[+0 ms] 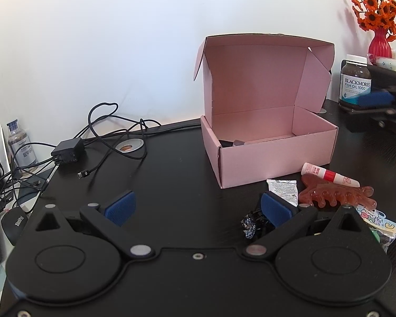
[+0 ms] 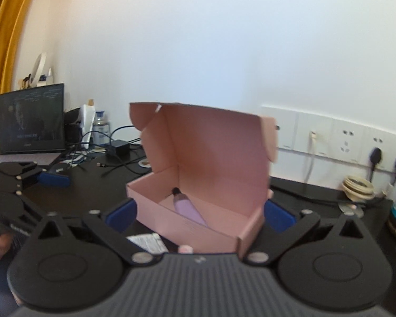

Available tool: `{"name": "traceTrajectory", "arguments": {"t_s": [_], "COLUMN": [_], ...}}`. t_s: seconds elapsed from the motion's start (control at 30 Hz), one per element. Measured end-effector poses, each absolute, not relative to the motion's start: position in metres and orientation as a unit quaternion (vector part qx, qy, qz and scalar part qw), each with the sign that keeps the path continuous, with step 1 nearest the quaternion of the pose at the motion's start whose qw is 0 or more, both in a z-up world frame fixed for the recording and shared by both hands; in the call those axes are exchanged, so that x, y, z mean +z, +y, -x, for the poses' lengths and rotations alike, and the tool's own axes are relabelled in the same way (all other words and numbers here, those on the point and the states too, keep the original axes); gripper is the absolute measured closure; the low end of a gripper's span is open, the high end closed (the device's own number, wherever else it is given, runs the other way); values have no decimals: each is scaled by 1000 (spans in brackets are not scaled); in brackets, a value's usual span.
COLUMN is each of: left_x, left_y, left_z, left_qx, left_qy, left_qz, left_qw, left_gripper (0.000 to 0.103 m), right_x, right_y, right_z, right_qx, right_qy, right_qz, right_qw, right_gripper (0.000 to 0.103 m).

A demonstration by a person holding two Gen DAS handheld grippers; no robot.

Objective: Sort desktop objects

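Note:
A pink cardboard box (image 1: 272, 155) stands on the black desk with its lid up. In the right wrist view, the pink box (image 2: 198, 227) holds a lavender tube (image 2: 188, 207). Right of the box lie a red-and-white tube (image 1: 330, 175), an orange comb-like piece (image 1: 335, 196), a white sachet (image 1: 282, 189), a glittery dark clump (image 1: 250, 225) and a colourful packet (image 1: 380, 227). My left gripper (image 1: 198, 208) is open low over bare desk, its right pad beside the clump. My right gripper (image 2: 200, 216) is open, with the box's near corner seen between its fingers.
A charger with tangled cables (image 1: 68, 150) and a mouse (image 1: 13, 224) lie at the left. A fish oil bottle (image 1: 355, 82) and a red vase of orange flowers (image 1: 380, 42) stand at the back right. A laptop (image 2: 31, 121), wall sockets (image 2: 351, 137) and tape rolls (image 2: 357, 187) line the wall.

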State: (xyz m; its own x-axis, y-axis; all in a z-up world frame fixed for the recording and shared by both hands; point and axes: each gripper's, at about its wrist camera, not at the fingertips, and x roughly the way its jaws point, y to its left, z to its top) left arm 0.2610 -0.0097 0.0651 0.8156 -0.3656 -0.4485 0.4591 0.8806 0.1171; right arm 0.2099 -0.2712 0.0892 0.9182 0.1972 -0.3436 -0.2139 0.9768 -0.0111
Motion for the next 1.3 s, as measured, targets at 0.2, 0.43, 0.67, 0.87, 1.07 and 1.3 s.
{"name": "traceTrajectory", "arguments": {"t_s": [0.2, 0.43, 0.67, 0.87, 1.07, 1.3], "left_x": [65, 66, 67, 67, 67, 67], "left_y": [-10, -10, -14, -16, -14, -10], "left_z": [-261, -259, -255, -252, -253, -257], "left_qx": [-218, -215, -212, -207, -194, -184], "left_qy": [211, 206, 196, 187, 192, 201], "left_qz": [-111, -113, -126, -134, -129, -115], "left_qw": [946, 948, 949, 951, 953, 955], "left_gripper": [0, 0, 0, 0, 0, 0], "right_x": [73, 63, 58, 54, 54, 56], "right_y": [-306, -326, -318, -311, -311, -325], "right_z": [-198, -201, -206, -203, -195, -191], "right_qx": [48, -8, -23, -21, -18, -11], "right_qy": [203, 238, 261, 271, 258, 249], "right_qz": [-15, -14, 13, 31, 25, -20], "right_qw": [978, 971, 965, 962, 966, 968], "right_gripper": [1, 1, 1, 1, 1, 1]}}
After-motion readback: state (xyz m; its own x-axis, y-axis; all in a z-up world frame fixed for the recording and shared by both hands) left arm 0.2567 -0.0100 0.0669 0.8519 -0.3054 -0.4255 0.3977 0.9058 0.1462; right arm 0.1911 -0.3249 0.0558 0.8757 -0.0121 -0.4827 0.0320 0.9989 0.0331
